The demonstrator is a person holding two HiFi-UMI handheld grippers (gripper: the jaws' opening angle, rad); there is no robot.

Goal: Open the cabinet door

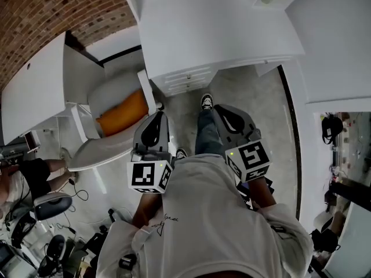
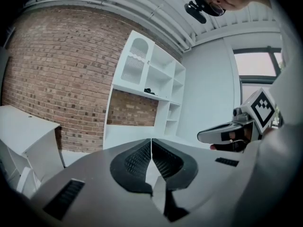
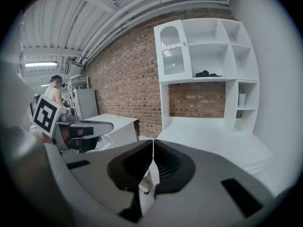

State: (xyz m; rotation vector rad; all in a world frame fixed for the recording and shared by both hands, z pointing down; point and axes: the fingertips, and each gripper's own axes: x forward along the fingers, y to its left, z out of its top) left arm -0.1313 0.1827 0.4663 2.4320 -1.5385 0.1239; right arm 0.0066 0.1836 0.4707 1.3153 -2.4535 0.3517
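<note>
Risk: left tool (image 2: 151, 143) and right tool (image 3: 153, 145), jaws pressed together and empty, well apart from the arched cabinet door (image 3: 172, 48), may knock rather than grip it unless they part first.

The head view looks steeply down, with the white cabinet (image 1: 214, 33) at 12 o'clock. Both gripper views face that cabinet and the brick wall (image 2: 61, 70) from well back, seemingly near level.

A: We see a rough, matt brick wall (image 3: 123, 74); the cabinet (image 3: 208, 56) looks smooth, white, painted.
B: We agree; the left gripper (image 2: 151, 142) and right gripper (image 3: 153, 143) have matt grey plastic shells; their pads (image 2: 137, 159) look black, ribbed; the shirt (image 1: 203, 213) is soft white cloth.
</note>
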